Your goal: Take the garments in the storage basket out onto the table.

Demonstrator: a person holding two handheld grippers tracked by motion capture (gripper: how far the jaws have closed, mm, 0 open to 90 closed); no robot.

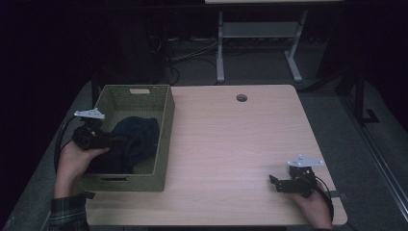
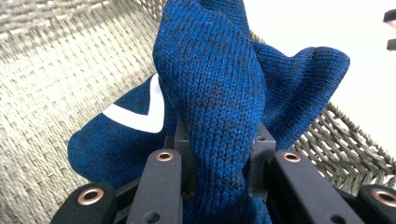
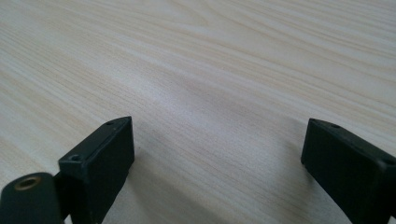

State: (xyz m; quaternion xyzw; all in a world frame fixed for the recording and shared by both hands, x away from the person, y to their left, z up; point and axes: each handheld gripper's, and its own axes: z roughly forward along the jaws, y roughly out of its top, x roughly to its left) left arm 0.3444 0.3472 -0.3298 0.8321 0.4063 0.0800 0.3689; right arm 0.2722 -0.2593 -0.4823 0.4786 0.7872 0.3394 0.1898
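Pinched at a bunched fold by the left gripper (image 2: 217, 154), the soft, light blue knitted garment (image 2: 219, 93) droops inside the woven green basket (image 1: 163, 139) at the bench's left; the right gripper (image 3: 217, 154) rests spread.

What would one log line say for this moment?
left gripper: shut on blue knitted garment | garment: inside woven basket | right gripper: open above light wooden table

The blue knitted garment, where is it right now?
The blue knitted garment lies in the woven basket at the table's left side in the high view, a fold of it pinched between the jaws of the left gripper.
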